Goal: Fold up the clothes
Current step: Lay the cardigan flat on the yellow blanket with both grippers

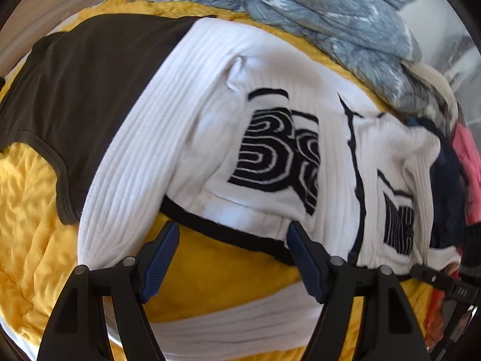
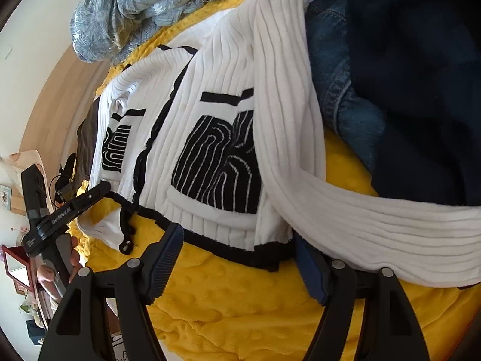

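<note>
A white ribbed cardigan (image 1: 186, 114) with black trim and black patterned pockets lies spread on a yellow blanket (image 1: 30, 210). My left gripper (image 1: 234, 231) is open, its blue pads just short of the black hem (image 1: 228, 234) near the left pocket. In the right wrist view the cardigan (image 2: 228, 69) shows again; my right gripper (image 2: 237, 240) is open over the hem (image 2: 222, 243) below the right pocket. Its right fingertip is hidden under the white sleeve (image 2: 345, 216). One black finger (image 2: 75, 204) of the left gripper shows at the left, with a person's hand (image 2: 73, 258) below it.
A dark brown garment (image 1: 75, 90) lies left of the cardigan. A blue-grey patterned duvet (image 1: 300, 6) is bunched behind it. Jeans (image 2: 345, 90) and a dark navy garment (image 2: 421, 90) are piled on the right, beside pink clothes (image 1: 469, 162). Room furniture (image 2: 18, 264) stands beyond the bed's left edge.
</note>
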The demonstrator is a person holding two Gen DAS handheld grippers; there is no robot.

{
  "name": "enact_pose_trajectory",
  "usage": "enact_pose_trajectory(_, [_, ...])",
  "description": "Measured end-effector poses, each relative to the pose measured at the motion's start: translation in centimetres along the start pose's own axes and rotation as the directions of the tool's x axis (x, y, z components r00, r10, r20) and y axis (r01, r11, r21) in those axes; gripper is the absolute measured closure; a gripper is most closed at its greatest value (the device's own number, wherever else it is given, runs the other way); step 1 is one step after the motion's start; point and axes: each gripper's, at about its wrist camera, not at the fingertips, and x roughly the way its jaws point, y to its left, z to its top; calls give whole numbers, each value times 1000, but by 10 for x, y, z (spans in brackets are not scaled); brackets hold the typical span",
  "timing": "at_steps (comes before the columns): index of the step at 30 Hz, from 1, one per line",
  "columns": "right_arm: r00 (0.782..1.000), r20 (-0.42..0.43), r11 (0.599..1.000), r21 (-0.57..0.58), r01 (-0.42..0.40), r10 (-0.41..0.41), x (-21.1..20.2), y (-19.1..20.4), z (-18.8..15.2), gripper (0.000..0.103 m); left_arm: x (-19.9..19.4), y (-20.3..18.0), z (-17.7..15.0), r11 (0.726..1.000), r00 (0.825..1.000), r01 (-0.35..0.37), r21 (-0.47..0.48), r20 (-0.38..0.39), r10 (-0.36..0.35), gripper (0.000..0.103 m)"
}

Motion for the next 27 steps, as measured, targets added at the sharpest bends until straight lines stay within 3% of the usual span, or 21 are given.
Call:
enact_pose_trajectory(6, [999, 2, 998, 21, -51, 51, -2, -5, 3, 28, 7, 9, 10, 998, 999, 35, -48, -2, -35, 27])
enact_pose_trajectory(12, [997, -2, 996, 35, -79, 79, -1, -8, 5, 28, 10, 10, 18, 989, 993, 115, -89, 5, -115, 27])
enact_pose_trajectory(18, [998, -15, 998, 25, -64, 64, -2, -9, 4, 28, 10, 19, 20, 987, 994, 112, -111, -5, -113, 27])
enact_pose_trajectory(21, [995, -19, 993, 68, -92, 94, -6, -19, 4, 28, 8, 33, 19, 982, 995, 101, -157, -11, -104, 27])
enact_pose_trajectory(27, [991, -15, 980, 149, -129, 132, -11, -36, 2, 28, 7, 40, 19, 967, 987, 158, -198, -3, -162, 27])
